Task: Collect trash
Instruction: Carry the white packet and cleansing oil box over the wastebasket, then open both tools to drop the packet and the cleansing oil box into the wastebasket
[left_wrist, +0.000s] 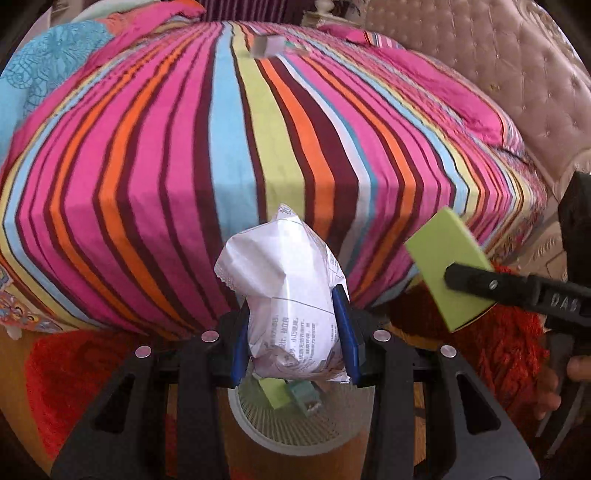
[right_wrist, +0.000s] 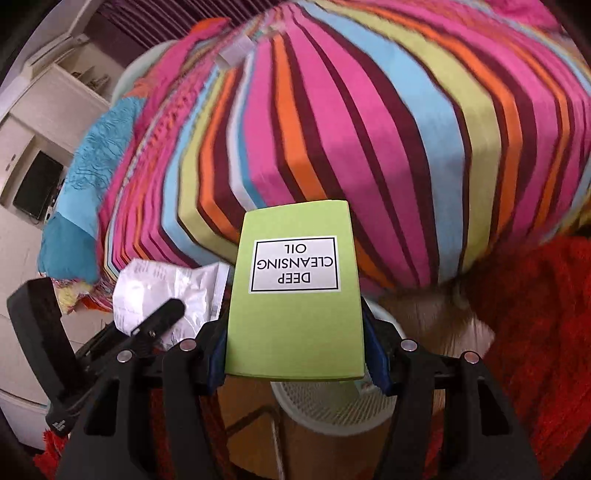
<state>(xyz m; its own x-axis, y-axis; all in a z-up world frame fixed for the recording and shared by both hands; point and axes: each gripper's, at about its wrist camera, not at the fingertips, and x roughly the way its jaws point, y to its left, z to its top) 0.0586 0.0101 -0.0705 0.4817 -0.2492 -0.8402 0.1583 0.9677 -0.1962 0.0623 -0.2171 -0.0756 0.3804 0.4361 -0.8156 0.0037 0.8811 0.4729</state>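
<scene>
Left wrist view: left gripper clamped on a crumpled white wrapper, held above the white mesh bin
Wrapper handling: thin, crinkly, near weightless by its look; squeezes flat; take it across the bulk
Right gripper: clamped on a green carton marked deep cleansing oil, over the bin
Carton handling: light, stiff card; grip the flat sides
Bin contents: green and teal boxes inside
Surface: striped bed; white box near its far edge
Room: red rug, wood floor, tufted headboard

Basket mouth — seemingly unobstructed below
</scene>
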